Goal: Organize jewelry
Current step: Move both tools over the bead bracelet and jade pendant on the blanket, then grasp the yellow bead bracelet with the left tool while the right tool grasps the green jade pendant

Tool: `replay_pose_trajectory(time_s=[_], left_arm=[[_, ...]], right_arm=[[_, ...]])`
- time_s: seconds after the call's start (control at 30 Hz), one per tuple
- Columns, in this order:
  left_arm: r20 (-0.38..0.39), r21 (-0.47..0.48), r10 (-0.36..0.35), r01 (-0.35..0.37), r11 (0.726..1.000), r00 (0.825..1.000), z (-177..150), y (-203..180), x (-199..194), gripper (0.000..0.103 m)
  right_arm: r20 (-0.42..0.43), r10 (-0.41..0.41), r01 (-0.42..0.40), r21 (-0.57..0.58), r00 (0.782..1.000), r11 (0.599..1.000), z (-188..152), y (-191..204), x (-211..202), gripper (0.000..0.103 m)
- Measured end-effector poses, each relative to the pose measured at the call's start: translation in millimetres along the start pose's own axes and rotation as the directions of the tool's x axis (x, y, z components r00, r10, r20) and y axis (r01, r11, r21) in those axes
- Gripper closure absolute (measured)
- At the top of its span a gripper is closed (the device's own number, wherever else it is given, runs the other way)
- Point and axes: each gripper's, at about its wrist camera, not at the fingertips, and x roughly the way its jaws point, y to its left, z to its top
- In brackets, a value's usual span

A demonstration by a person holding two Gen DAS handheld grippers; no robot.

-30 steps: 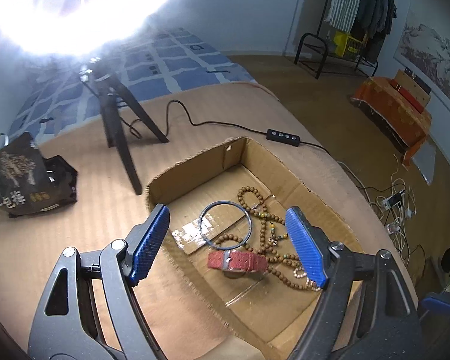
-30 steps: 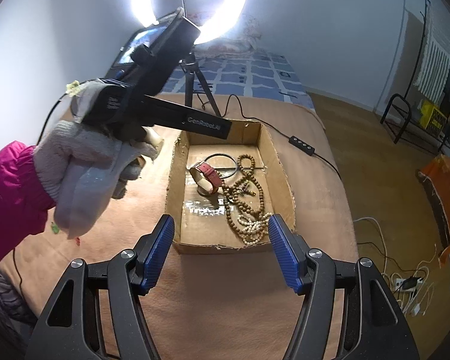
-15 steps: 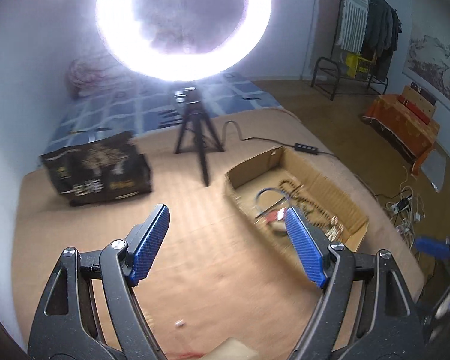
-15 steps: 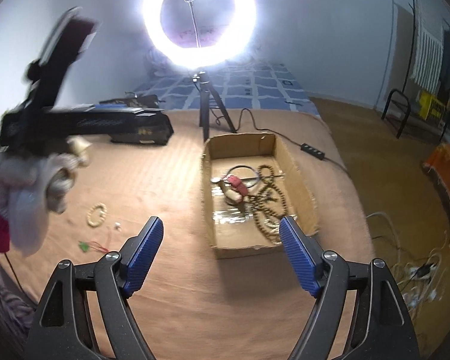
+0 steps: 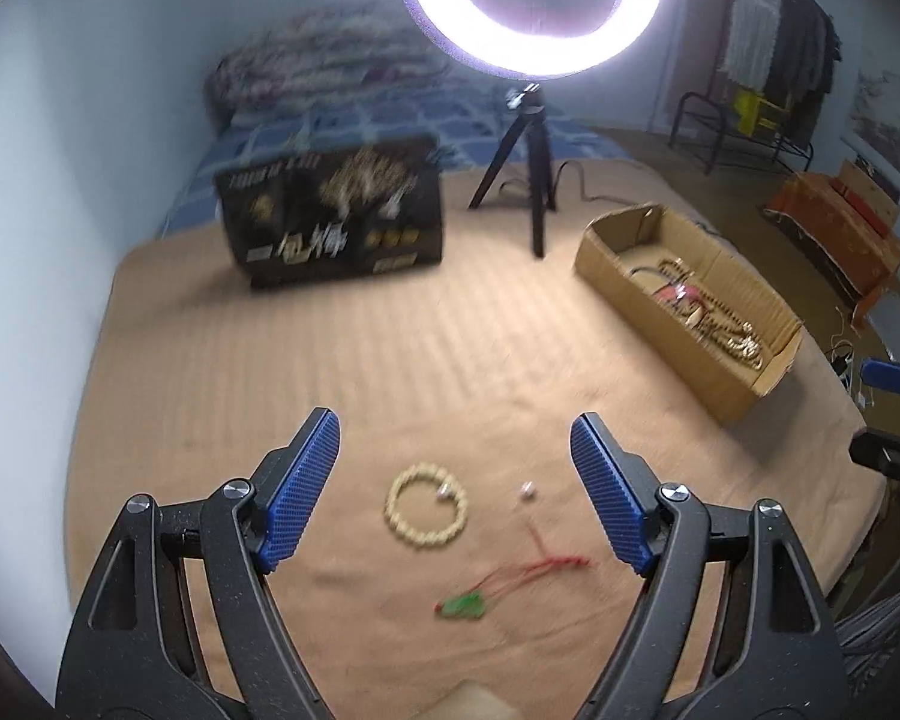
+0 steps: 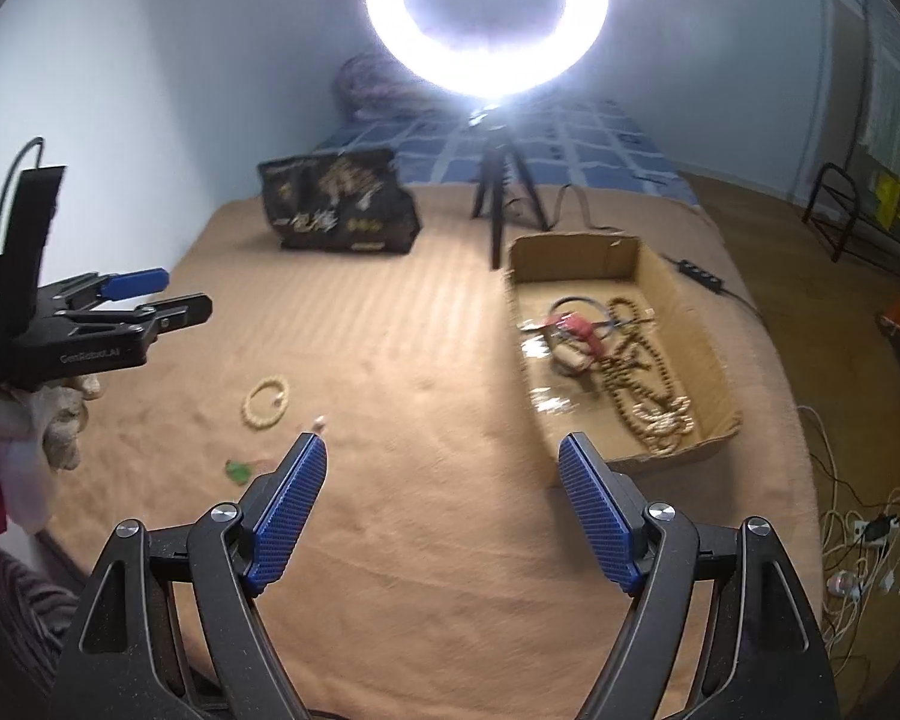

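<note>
A cream bead bracelet [image 5: 426, 505] lies on the tan bedspread between my left gripper's open fingers; it also shows in the right wrist view [image 6: 266, 402]. A small white bead [image 5: 527, 491] and a green pendant on a red cord [image 5: 465, 604] lie beside it. My left gripper [image 5: 456, 495] is open and empty above them, and appears at the left of the right wrist view [image 6: 150, 294]. A cardboard box [image 6: 624, 255] holds a red-strap watch [image 6: 577, 327], a dark bangle and brown bead necklaces [image 6: 642, 384]. My right gripper [image 6: 444, 516] is open and empty, left of the box's near corner.
A ring light on a black tripod [image 6: 501, 210] stands behind the box, its cable and controller [image 6: 699, 276] trailing right. A black printed bag [image 5: 336, 210] stands at the back left. The bed's right edge drops to a floor with cables [image 6: 858, 534].
My left gripper has swung left and away from the box to hover over the loose bracelet and pendant. My right gripper has drawn back slightly and turned left.
</note>
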Motion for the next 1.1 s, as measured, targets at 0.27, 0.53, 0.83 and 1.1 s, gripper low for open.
replay_pose_trajectory(time_s=[0.27, 0.53, 0.83, 1.1], left_arm=[[-0.093, -0.013, -0.032, 0.031, 0.999, 0.995, -31, 25, 34, 0.021], [-0.188, -0.003, -0.049, 0.049, 0.999, 0.981, -54, 37, 70, 0.03], [-0.239, -0.109, -0.106, 0.082, 0.991, 0.965, -60, 66, 102, 0.053], [-0.271, -0.137, -0.146, 0.112, 0.984, 0.951, -58, 67, 128, 0.059]], right_arm=[[-0.023, 0.072, -0.072, 0.001, 0.997, 0.997, -27, 35, 46, 0.023], [-0.092, 0.145, -0.148, -0.034, 0.985, 0.988, -46, 53, 101, 0.023], [-0.143, 0.253, -0.266, -0.082, 0.957, 0.961, -40, 91, 136, 0.023], [-0.15, 0.226, -0.256, -0.221, 0.962, 0.941, -49, 130, 147, 0.024]])
